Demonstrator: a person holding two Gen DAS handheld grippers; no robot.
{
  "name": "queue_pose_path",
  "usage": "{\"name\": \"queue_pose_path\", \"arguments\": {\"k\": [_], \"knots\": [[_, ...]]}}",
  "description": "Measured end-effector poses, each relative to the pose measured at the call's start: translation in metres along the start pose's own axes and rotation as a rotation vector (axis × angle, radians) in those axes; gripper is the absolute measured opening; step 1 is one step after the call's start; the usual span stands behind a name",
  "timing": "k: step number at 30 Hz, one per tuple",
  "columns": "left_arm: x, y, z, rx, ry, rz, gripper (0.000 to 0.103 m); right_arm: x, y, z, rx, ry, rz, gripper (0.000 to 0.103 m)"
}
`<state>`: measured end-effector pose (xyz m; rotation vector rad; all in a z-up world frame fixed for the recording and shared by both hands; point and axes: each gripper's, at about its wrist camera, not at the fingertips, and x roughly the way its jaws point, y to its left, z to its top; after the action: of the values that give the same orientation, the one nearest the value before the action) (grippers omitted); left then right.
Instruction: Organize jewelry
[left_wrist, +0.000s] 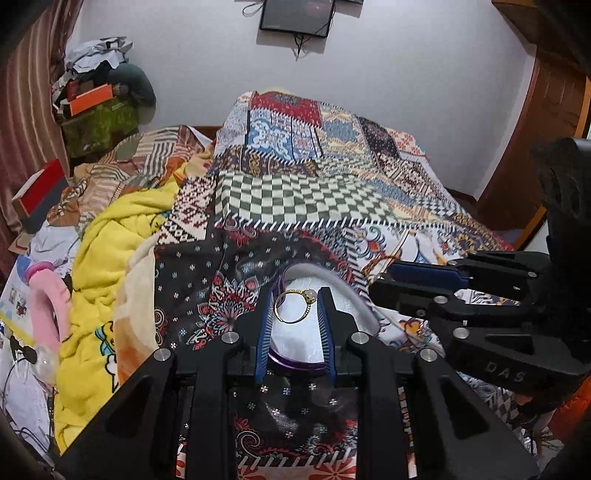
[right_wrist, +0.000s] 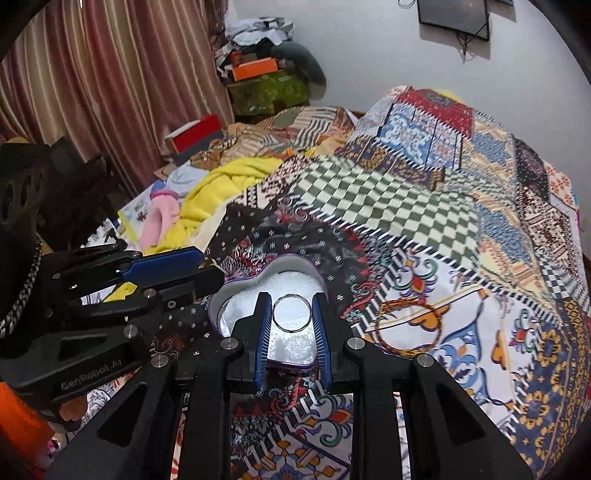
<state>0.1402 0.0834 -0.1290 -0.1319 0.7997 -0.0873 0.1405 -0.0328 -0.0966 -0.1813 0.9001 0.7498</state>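
Note:
A gold ring with a pale stone (left_wrist: 308, 294) is pinched upright between the blue pads of my left gripper (left_wrist: 295, 300), just above a heart-shaped purple box (left_wrist: 334, 282) with white lining. In the right wrist view, my right gripper (right_wrist: 291, 301) is shut on a plain silver ring (right_wrist: 291, 330), held over the same heart box (right_wrist: 236, 286). The two grippers meet over the box from opposite sides: the right gripper (left_wrist: 382, 281) comes in from the right and the left gripper (right_wrist: 212, 264) from the left. The box lies open on the bed.
A patchwork bedspread (right_wrist: 424, 221) covers the bed and rises into a mound behind the box. A crumpled yellow blanket (left_wrist: 110, 251) and a pink soft item (left_wrist: 48, 299) lie to the left. A red box (right_wrist: 197, 134), curtains (right_wrist: 110, 74) and a cluttered pile (right_wrist: 266, 74) stand beyond.

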Motion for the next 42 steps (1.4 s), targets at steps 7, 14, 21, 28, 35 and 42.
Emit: {"name": "queue_pose_path", "arguments": {"k": [7,14,21,28,35,42], "knots": [[0.016,0.007,-0.007,-0.002,0.049,-0.01,0.023,0.026,-0.002,-0.001,-0.002,0.055,0.021,0.02],[0.025,0.004,-0.013,0.012,0.069,-0.014,0.023,0.038,-0.006,-0.002,0.001,0.084,0.024,0.02],[0.026,0.007,-0.011,-0.005,0.071,-0.015,0.023,0.037,-0.009,0.0,0.012,0.092,0.039,0.02],[0.02,0.005,-0.01,-0.01,0.074,-0.016,0.028,0.02,-0.01,0.001,0.011,0.058,0.02,0.036],[0.0,-0.004,-0.005,0.018,0.027,0.016,0.044,-0.012,-0.016,0.004,0.012,-0.013,-0.033,0.044],[-0.015,-0.016,-0.007,0.049,0.007,0.027,0.05,-0.05,-0.036,-0.006,0.033,-0.075,-0.127,0.048]]}}
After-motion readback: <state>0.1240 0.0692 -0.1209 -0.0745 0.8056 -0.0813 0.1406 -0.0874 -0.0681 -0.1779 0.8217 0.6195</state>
